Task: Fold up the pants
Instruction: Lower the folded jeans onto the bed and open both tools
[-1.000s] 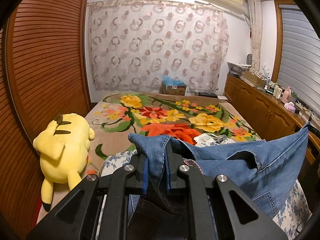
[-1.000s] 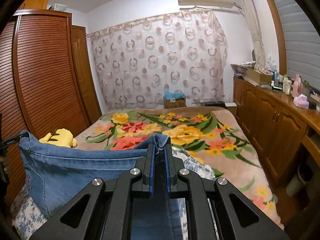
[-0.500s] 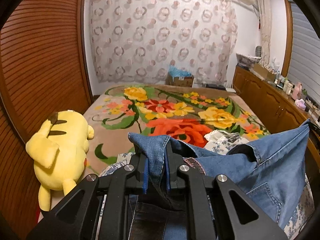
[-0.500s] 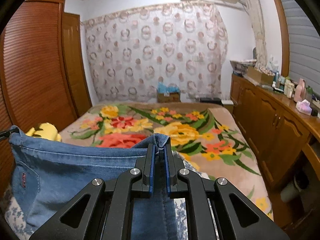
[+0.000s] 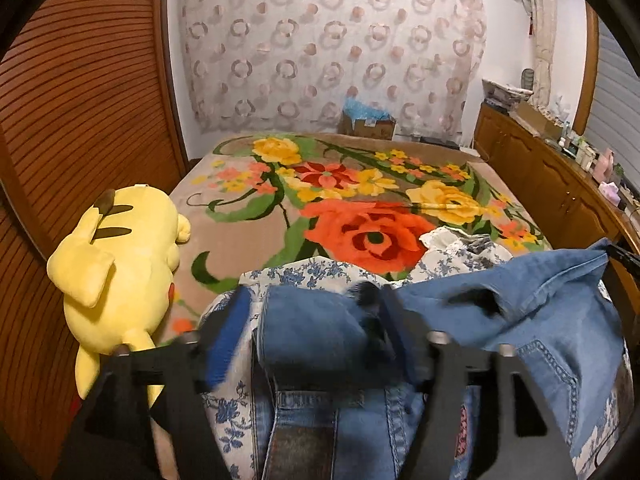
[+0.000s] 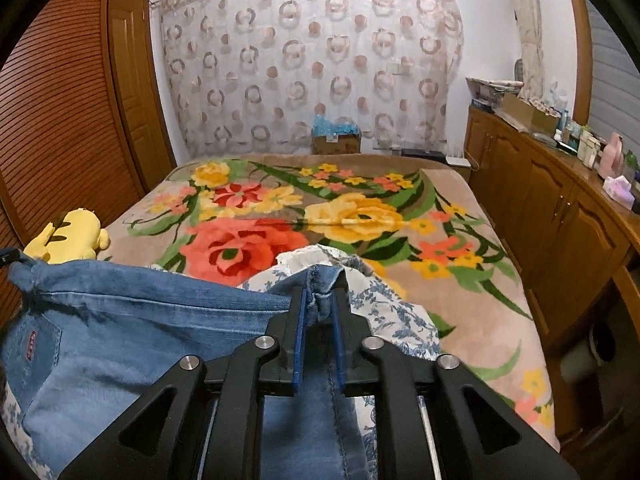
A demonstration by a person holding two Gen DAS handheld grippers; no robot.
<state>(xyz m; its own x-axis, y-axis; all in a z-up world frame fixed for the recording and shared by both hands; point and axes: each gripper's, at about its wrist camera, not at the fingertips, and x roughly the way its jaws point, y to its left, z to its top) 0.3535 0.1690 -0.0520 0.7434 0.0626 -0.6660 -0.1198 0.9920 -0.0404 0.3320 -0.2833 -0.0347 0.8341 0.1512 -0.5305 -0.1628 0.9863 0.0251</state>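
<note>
Floral blanket (image 6: 400,216) covers the bed ahead of you, with a yellow plush (image 5: 120,264) at its left edge by the louvred wardrobe (image 5: 80,100). Your jeans (image 6: 132,340) hang stretched between both tools above a blue-print cloth (image 6: 396,312). Your left gripper (image 5: 312,320) stands spread wide with the denim corner loose between its fingers, while your right gripper (image 6: 318,312) is narrow, pinching the other corner.

The pants (image 5: 540,320) are blue denim. The blanket (image 6: 360,216) is beige with red, yellow and orange flowers and green leaves. The plush toy (image 5: 120,264) is yellow. The curtain (image 6: 312,64) is white with pink rings. The cloth (image 6: 392,312) is white with small blue flowers.
</note>
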